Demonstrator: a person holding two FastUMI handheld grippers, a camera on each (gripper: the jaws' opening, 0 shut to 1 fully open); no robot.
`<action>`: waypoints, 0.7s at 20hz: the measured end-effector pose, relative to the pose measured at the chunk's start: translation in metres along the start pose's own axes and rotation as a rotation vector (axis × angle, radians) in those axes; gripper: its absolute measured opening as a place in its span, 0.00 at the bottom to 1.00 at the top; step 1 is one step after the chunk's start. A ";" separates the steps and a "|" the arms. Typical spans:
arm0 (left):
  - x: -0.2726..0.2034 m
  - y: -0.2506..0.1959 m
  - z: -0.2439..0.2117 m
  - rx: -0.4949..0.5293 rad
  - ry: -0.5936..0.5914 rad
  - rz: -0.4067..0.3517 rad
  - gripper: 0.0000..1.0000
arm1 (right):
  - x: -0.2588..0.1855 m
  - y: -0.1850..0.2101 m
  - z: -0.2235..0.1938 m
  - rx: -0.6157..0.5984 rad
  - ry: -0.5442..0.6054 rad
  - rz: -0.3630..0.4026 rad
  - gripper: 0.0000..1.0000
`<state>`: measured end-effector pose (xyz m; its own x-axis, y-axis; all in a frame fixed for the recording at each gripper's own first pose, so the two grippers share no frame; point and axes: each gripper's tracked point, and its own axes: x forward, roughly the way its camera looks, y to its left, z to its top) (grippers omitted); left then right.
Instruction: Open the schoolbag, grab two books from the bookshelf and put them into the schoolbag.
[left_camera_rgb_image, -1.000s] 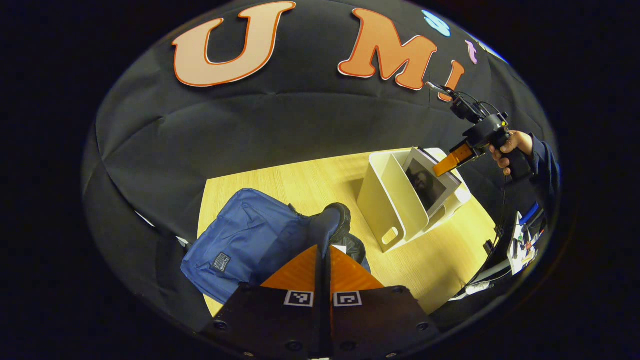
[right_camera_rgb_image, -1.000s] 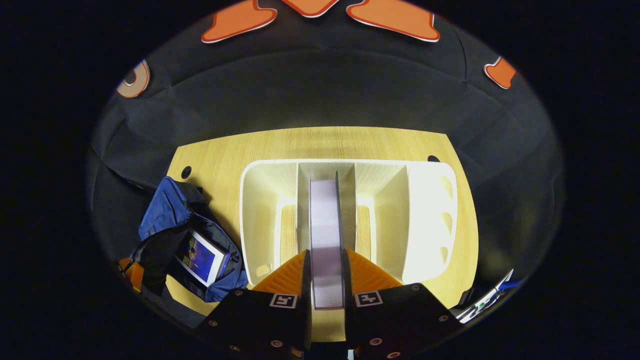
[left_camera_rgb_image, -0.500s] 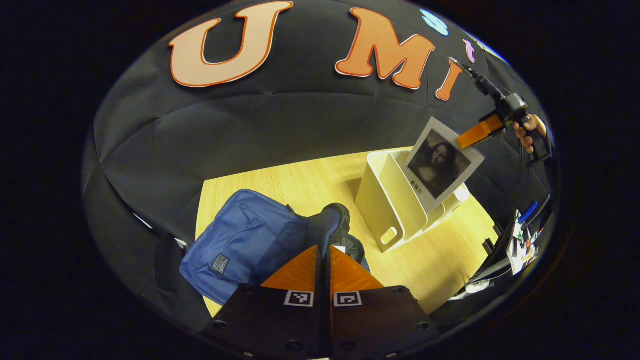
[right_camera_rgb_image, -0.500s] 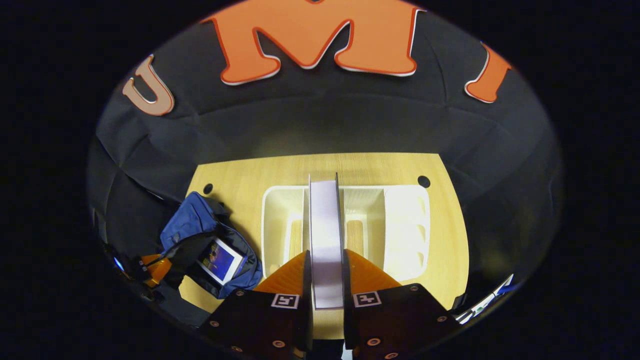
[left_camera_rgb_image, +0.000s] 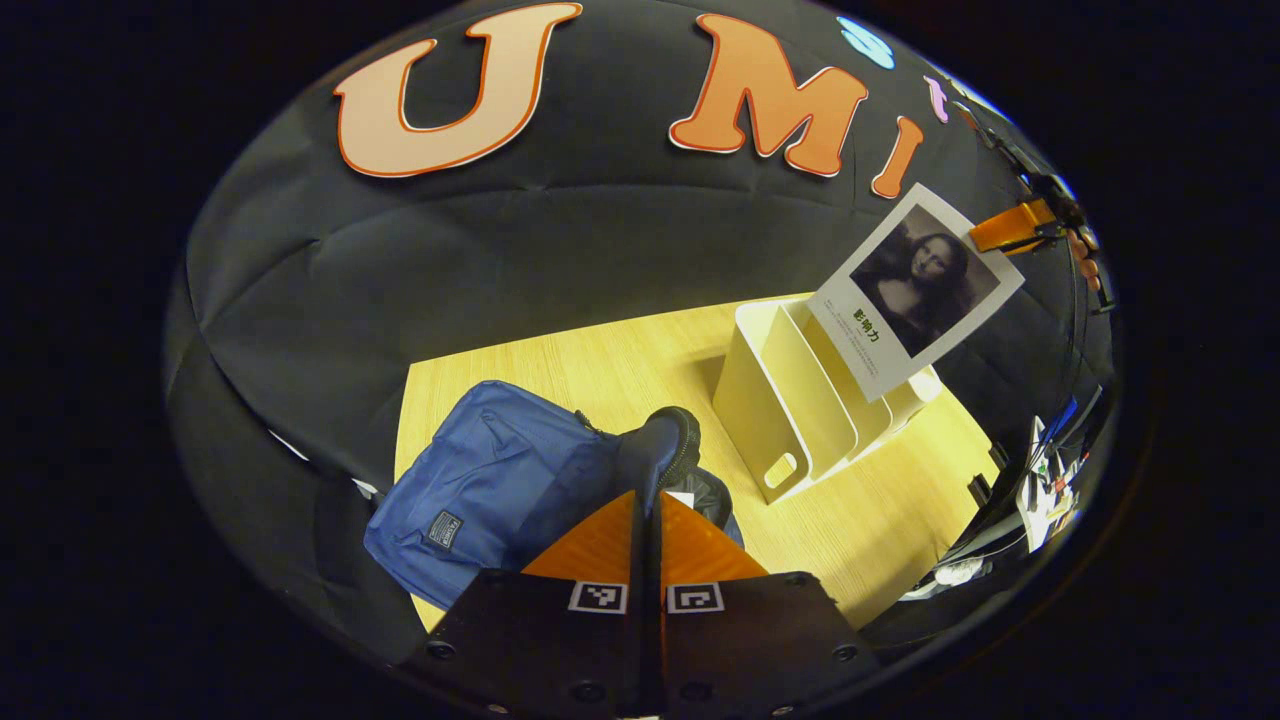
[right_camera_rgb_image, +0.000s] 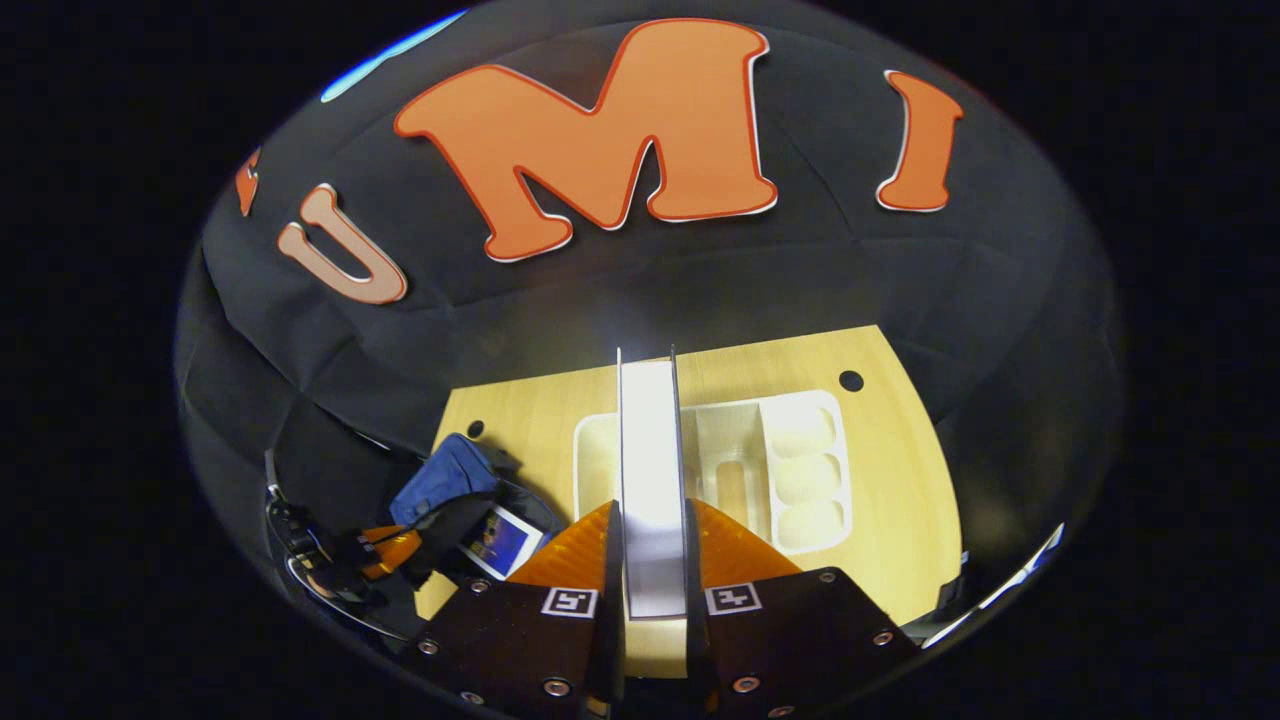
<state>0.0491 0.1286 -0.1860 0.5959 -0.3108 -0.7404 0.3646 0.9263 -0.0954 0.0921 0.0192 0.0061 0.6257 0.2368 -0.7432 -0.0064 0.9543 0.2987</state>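
Now right hand-held gripper (right_camera_rgb_image: 652, 560) clamps book (right_camera_rgb_image: 650, 470) above bookshelf (right_camera_rgb_image: 800, 470); left hand-held gripper (left_camera_rgb_image: 648, 520) pinches schoolbag (left_camera_rgb_image: 500, 480) flap.

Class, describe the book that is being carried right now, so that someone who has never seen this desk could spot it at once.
Start at the wooden desk and find the cream bookshelf on it. Above it, in the air, the right gripper clamps a book by its edge. Its portrait cover sets it apart from the book inside the blue schoolbag.

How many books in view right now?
2. One book is clamped in the right gripper, lifted above the bookshelf. The other book sits in the open schoolbag. More may be hidden inside.
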 end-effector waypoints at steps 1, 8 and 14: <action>0.000 -0.001 0.001 0.004 0.002 -0.001 0.01 | -0.002 0.006 -0.008 0.034 0.003 0.042 0.24; -0.002 -0.001 0.004 0.024 0.015 0.015 0.01 | 0.020 0.045 -0.068 0.234 0.050 0.292 0.33; -0.002 0.003 0.006 0.044 0.023 0.023 0.01 | 0.047 0.082 -0.122 0.327 0.144 0.401 0.22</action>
<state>0.0532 0.1305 -0.1814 0.5880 -0.2838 -0.7575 0.3825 0.9227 -0.0489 0.0262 0.1309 -0.0778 0.5106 0.6160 -0.5999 0.0349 0.6822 0.7303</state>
